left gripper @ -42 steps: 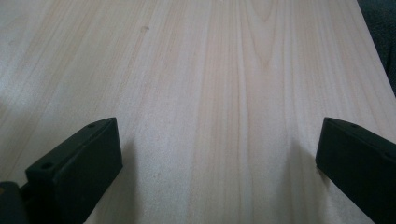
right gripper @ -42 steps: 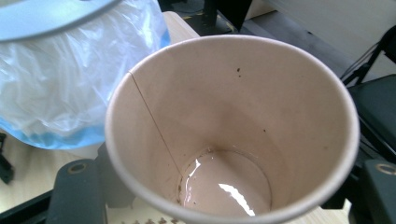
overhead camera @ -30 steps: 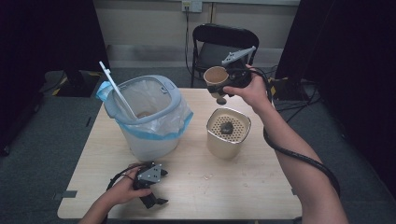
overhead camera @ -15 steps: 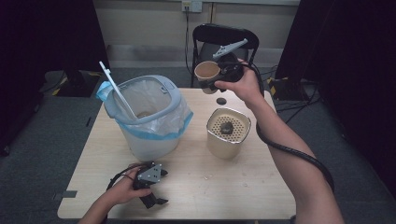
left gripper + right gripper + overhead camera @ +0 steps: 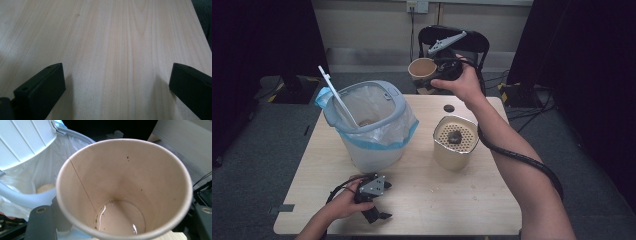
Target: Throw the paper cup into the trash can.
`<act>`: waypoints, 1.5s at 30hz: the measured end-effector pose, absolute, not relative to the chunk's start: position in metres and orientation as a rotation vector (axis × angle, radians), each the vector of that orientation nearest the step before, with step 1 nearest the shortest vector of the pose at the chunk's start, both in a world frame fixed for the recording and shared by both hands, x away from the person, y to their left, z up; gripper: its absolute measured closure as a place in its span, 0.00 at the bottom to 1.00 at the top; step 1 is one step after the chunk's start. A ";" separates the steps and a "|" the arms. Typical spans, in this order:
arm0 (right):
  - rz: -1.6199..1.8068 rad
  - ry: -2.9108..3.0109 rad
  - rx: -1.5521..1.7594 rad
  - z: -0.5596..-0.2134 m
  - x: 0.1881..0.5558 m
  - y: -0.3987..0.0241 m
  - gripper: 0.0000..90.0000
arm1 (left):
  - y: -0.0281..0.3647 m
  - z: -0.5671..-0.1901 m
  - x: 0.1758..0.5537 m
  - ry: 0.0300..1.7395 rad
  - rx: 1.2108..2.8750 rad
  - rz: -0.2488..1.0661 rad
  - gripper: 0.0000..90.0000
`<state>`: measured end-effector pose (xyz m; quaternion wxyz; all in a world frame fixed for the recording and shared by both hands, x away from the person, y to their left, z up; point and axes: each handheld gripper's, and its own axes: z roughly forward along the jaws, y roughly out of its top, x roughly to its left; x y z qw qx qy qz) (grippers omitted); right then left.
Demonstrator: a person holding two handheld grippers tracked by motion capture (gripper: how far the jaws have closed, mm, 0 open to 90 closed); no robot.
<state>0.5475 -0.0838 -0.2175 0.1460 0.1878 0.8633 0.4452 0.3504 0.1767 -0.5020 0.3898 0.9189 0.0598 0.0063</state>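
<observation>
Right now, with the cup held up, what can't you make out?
- Right gripper, high view: pads hidden behind the cup.
- Bin contents, both views: liner and cup block most.
- Lump in the strainer, high view: too small to identify.
- Dark spot on the table: too small.

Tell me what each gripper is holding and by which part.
The right gripper holds a paper cup by its side wall, one jaw on each side, above the table's far edge. The left gripper holds nothing; its jaws stand open over the table.
</observation>
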 end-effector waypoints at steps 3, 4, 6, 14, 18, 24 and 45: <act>1.292 2.495 0.521 -0.214 0.546 -0.074 0.29 | 0.177 -0.502 0.350 0.152 2.336 0.016 0.00; 1.292 2.495 0.521 -0.214 0.546 -0.074 0.29 | 0.177 -0.502 0.350 0.152 2.336 0.016 0.00; 1.290 2.500 0.508 -0.213 0.545 -0.068 0.29 | 0.177 -0.502 0.350 0.152 2.336 0.016 0.00; 1.316 2.512 0.459 -0.208 0.539 -0.045 0.29 | 0.177 -0.502 0.350 0.152 2.336 0.016 0.00; 1.332 2.516 0.450 -0.208 0.539 -0.039 0.29 | 0.177 -0.502 0.350 0.152 2.336 0.017 0.00; 1.352 2.526 0.433 -0.211 0.538 -0.024 0.29 | 0.177 -0.502 0.350 0.152 2.335 0.017 0.00; 1.393 2.556 0.404 -0.221 0.537 0.013 0.29 | 0.177 -0.502 0.350 0.151 2.339 0.017 0.00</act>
